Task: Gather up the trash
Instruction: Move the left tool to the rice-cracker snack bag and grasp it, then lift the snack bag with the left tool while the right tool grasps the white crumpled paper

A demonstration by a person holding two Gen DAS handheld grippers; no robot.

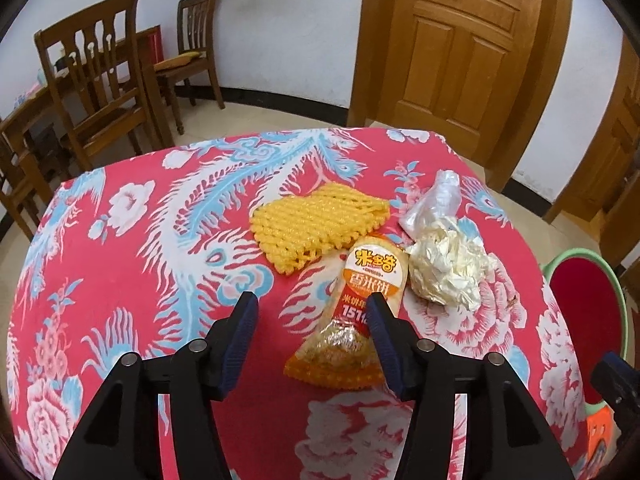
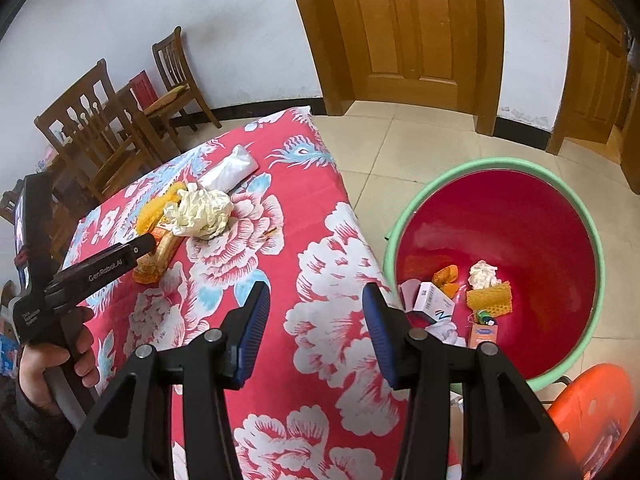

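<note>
A: We're on the rice-cracker wrapper (image 1: 362,312) next. It lies flat at the desk's right half, near edge, its crimped orange end toward us. Left gripper (image 1: 312,312) hovers above it with jaws wide apart, holding nothing. One finger is over bare cloth to the left and the other overlaps the wrapper's right edge.

B: So we shift right a little to centre it, then come down. It's thin glossy film and will slide on the cloth. We pinch the crimped end, where the film is bunched and stiffer.

A: Agreed. We keep clear of the yellow foam net (image 1: 320,226), which is soft, open mesh touching the wrapper's far end. The crumpled cream paper ball (image 1: 450,270) sits just right of it, and the clear plastic bag (image 1: 434,200) is farther back.

B: Right gripper (image 2: 316,328)?

A: Jaws wide open too, nothing held, over the desk's right edge. The red basin (image 2: 560,216) with its green rim is on the floor just right of the desk and already holds cartons, paper and foam net. We carry the wrapper over the rim and release low, since light film drifts.
</note>
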